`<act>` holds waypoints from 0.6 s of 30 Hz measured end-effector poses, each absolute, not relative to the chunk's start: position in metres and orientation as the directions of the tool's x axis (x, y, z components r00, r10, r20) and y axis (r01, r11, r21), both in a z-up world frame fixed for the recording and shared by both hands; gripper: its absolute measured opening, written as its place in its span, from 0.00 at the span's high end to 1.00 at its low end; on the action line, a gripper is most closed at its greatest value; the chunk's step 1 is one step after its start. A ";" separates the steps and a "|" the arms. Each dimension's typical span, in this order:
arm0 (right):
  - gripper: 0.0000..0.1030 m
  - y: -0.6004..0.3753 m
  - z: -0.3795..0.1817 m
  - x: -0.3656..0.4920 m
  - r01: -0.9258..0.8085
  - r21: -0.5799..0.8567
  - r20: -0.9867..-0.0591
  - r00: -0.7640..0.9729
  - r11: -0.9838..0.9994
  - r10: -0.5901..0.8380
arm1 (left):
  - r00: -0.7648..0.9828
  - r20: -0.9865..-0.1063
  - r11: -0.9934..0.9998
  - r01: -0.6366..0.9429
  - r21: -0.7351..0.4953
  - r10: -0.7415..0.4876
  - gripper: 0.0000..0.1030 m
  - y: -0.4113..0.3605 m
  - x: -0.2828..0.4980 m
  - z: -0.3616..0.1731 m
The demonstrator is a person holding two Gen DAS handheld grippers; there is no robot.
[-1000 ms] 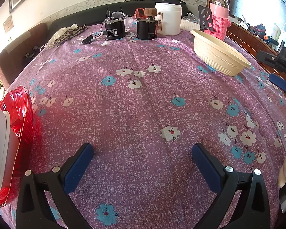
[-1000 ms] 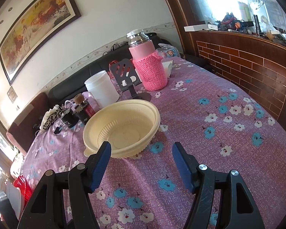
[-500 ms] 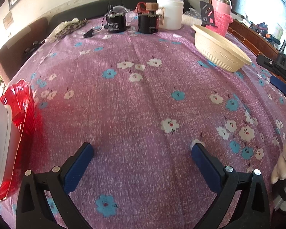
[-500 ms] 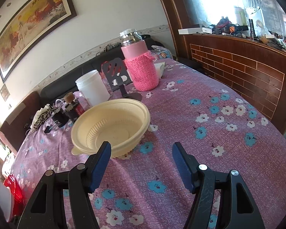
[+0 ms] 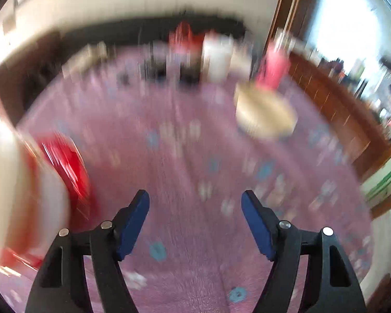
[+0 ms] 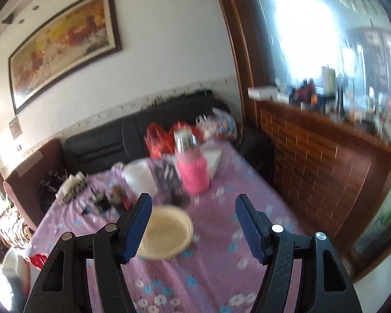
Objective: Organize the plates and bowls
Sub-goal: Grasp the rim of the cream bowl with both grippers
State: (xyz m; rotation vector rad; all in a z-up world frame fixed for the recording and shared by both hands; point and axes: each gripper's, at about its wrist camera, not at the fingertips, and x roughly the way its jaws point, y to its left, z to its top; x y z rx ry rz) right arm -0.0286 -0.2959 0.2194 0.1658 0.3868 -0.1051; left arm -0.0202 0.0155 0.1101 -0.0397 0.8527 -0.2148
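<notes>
A cream bowl (image 5: 264,114) sits on the purple flowered tablecloth at the far right; it also shows in the right wrist view (image 6: 164,234), well below and beyond the fingers. A red plate (image 5: 67,167) with a white dish (image 5: 13,182) on it lies at the table's left edge. My left gripper (image 5: 195,216) is open and empty above the table. My right gripper (image 6: 194,221) is open and empty, raised high above the table. Both views are blurred.
At the table's back stand a pink-sleeved flask (image 6: 193,172), a white jar (image 6: 140,177), a dark phone stand (image 6: 166,180) and small dark bottles (image 6: 109,200). A black sofa (image 6: 133,140) lies behind, and a brick-faced counter (image 6: 325,161) on the right.
Both grippers have pulled up and back from the table, so the bowl and plate look smaller and farther. Both stay open and empty. The views are now motion-blurred.
</notes>
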 end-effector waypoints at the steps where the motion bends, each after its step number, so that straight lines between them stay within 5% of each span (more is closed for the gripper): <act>1: 0.31 -0.294 0.235 -0.032 0.129 0.117 -0.364 0.928 0.985 -0.078 | 0.684 -0.702 0.979 0.177 -0.105 -0.199 0.28 0.020 -0.021 0.143; 6: 0.30 -0.291 0.322 -0.032 0.079 0.071 -0.288 0.956 0.994 -0.055 | 0.724 -0.636 0.963 0.225 -0.149 -0.267 0.11 0.035 0.006 0.252; 10: 0.13 -0.295 0.359 -0.018 0.084 0.063 -0.251 0.966 0.994 -0.066 | 0.732 -0.654 0.979 0.191 -0.073 -0.192 0.09 0.024 0.044 0.303; 11: 0.12 -0.296 0.362 -0.010 0.074 0.069 -0.257 0.965 0.995 -0.054 | 0.733 -0.656 0.981 0.183 -0.066 -0.181 0.02 0.020 0.052 0.307; 18: 0.12 -0.309 0.262 0.055 0.074 0.235 -0.438 0.898 0.969 0.038 | 0.671 -0.729 0.986 0.165 -0.037 -0.140 0.00 -0.022 0.110 0.248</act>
